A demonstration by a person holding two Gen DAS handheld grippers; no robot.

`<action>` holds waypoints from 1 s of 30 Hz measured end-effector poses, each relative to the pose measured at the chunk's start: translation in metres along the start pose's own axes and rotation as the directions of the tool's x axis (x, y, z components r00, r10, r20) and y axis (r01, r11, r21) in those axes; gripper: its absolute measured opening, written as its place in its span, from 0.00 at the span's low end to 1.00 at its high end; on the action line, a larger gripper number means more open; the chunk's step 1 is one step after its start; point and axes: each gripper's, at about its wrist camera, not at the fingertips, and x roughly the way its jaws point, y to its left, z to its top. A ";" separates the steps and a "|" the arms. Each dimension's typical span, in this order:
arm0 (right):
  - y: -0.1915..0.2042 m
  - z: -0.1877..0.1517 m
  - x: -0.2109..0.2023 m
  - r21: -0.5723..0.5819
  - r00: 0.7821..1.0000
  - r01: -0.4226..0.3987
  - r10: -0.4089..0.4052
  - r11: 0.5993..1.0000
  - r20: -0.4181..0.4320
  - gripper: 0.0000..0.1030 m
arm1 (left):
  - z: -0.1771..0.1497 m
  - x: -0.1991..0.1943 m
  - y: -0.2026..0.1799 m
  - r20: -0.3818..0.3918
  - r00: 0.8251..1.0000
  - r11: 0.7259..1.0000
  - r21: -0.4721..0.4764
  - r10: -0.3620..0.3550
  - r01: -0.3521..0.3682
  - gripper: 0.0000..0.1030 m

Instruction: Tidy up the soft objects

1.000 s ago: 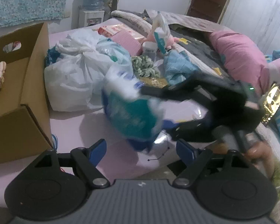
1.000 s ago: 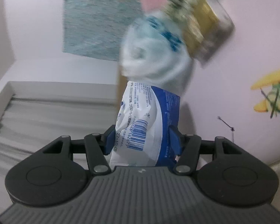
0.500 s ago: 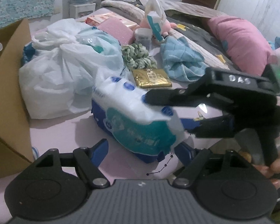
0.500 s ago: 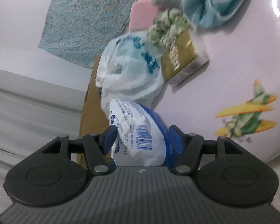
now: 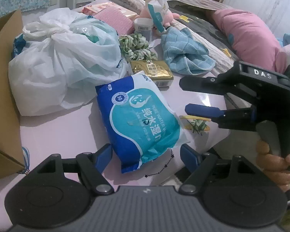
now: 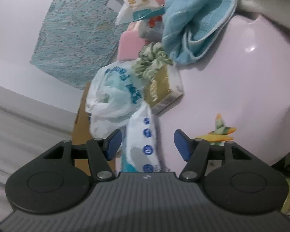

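A blue and teal wet-wipes pack point(image 5: 143, 121) lies flat on the pink table, its near end between my open left gripper's point(image 5: 146, 157) fingers without touching them. My right gripper point(image 5: 183, 94) is open and empty just right of the pack, held sideways by a hand. In the right wrist view the pack point(image 6: 143, 145) shows edge-on between the open right gripper's point(image 6: 147, 143) fingers, apart from both. Behind the pack lie a tied white plastic bag point(image 5: 61, 58), a green scrunchie point(image 5: 135, 46), a blue towel point(image 5: 185, 54) and a gold packet point(image 5: 152, 71).
A cardboard box point(image 5: 3, 89) stands at the left edge. A pink block point(image 5: 114, 18), a white cup point(image 5: 144, 26), a snack pouch point(image 5: 156, 9) and a pink plush sit at the back. A pink pillow point(image 5: 249, 36) lies on the bed to the right.
My right gripper carried the wipes pack down, set it on the table and opened. It has drawn back to the right. The left gripper stayed open and moved closer to the pack.
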 end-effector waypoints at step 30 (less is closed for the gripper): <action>0.016 0.013 0.070 -0.036 0.966 0.012 -0.021 0.999 -0.256 0.40 | 0.040 0.031 0.022 -0.062 0.995 0.986 -0.149 -0.081 0.071 0.86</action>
